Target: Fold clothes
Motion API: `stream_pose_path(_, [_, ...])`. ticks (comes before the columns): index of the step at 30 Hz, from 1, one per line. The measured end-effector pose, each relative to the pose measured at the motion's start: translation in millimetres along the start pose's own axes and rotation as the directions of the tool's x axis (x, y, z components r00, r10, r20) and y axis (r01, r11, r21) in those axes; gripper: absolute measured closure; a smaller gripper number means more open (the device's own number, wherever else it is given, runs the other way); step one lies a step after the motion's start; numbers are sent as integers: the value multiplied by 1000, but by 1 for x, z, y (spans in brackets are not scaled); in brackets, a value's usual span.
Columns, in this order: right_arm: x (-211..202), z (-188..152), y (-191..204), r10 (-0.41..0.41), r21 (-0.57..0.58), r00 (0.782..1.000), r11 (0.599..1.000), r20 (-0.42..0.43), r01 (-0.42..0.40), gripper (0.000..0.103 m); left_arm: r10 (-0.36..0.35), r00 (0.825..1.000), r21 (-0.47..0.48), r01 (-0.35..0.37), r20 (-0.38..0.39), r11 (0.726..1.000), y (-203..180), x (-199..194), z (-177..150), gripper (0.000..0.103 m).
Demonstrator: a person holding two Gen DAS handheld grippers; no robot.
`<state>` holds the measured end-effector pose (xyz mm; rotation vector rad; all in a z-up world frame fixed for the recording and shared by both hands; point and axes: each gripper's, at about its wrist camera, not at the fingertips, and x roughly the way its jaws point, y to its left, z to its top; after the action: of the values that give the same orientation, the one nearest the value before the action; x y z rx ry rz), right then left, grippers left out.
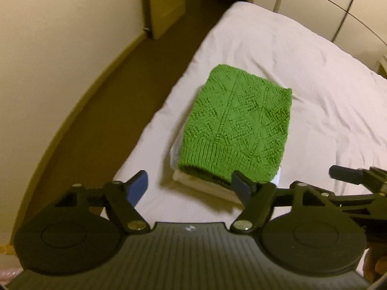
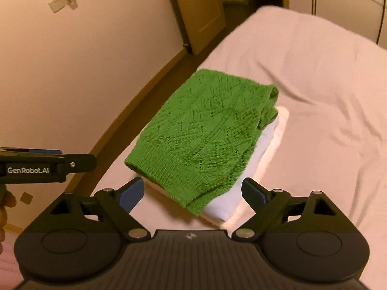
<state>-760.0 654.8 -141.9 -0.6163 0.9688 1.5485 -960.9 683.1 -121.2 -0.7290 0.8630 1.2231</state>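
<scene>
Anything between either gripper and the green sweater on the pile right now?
Nothing visible. Both the left gripper and right gripper are open and empty, facing the folded green sweater with only bare bed sheet between. The sweater sits atop folded white clothes.

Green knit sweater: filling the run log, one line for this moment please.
green knit sweater folded atop white folded stack | bed | left gripper open | right gripper open

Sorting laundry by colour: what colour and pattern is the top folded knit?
Bright green knit with an openwork diamond pattern and ribbed hem; clearest in the left wrist view.
</scene>
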Motion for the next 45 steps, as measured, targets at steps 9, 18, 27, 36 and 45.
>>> stream_pose_path(9, [-61,-20,-34,22,-76,999,997,46,-19,14,77,996,-145,-70,39,987,-46,-73,-44,7])
stream_pose_path(18, [-122,-43,-80,44,-161,998,986,35,-38,13,140,985,-217,-116,97,969,-115,-122,-93,3])
stream_pose_path(27, [-155,-63,-110,76,-241,997,968,30,-67,13,219,969,-257,-184,113,949,-170,-150,-124,1])
stream_pose_path(36, [-163,-66,-132,99,-290,995,953,17,-90,12,325,935,-297,-272,144,915,-206,-159,-138,1])
stream_pose_path(45, [-160,-56,-155,124,-322,992,940,22,-111,0,331,939,-374,-273,97,886,-224,-147,-137,1])
